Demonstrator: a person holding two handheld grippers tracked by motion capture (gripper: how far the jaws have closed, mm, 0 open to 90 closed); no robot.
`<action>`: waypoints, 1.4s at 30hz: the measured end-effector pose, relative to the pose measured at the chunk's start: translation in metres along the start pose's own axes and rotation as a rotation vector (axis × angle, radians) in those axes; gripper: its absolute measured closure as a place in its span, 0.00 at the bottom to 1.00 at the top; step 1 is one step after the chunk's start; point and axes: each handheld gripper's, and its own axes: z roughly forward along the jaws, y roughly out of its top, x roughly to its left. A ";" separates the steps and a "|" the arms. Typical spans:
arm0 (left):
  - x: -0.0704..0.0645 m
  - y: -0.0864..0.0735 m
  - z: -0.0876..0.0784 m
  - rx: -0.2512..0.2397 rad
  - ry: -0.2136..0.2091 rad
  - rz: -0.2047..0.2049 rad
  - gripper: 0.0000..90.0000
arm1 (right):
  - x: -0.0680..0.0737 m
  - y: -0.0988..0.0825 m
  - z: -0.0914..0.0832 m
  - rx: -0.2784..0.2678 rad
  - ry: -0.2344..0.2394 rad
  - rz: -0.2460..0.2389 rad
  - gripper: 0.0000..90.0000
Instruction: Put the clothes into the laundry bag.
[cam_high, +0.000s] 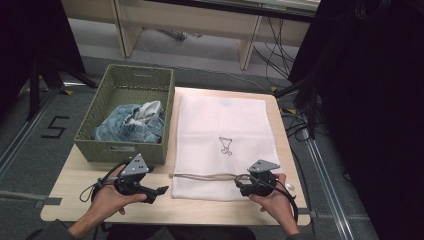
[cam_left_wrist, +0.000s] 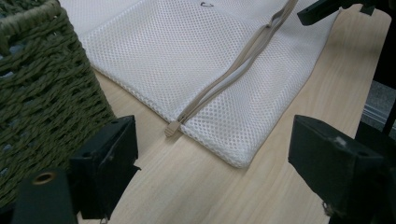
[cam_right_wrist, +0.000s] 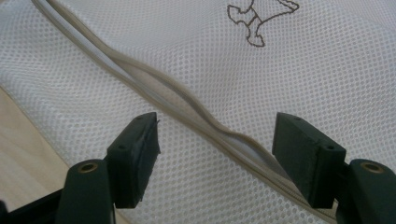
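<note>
- The white mesh laundry bag (cam_high: 220, 145) lies flat on the wooden table (cam_high: 75, 185), just right of the green woven basket (cam_high: 125, 85).
- A beige zipper (cam_high: 205, 176) runs across the bag's near end; its pull tab (cam_left_wrist: 172, 129) sits at the bag's left edge, near the basket.
- The right gripper (cam_right_wrist: 215, 158) hovers over the bag's near right part, jaws spread wide, with the bulging zipper (cam_right_wrist: 154, 88) passing between them and no pad pressing on it.
- The left gripper (cam_left_wrist: 205, 163) is over bare table just left of the bag's near left corner, jaws spread, nothing between them.
- Crumpled denim clothing (cam_high: 132, 125) lies inside the basket, left of the bag.
- A small outline drawing (cam_high: 226, 145) marks the bag's middle.
</note>
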 end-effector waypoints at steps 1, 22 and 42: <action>0.001 0.000 0.000 -0.003 -0.006 0.007 0.17 | 0.000 0.001 0.001 0.003 -0.004 -0.006 0.36; 0.002 0.000 0.000 0.010 0.001 0.006 0.18 | 0.005 0.019 0.042 0.105 -0.043 -0.138 0.39; 0.003 0.001 -0.002 -0.004 0.001 0.004 0.18 | -0.003 0.036 0.047 0.069 -0.080 -0.098 0.61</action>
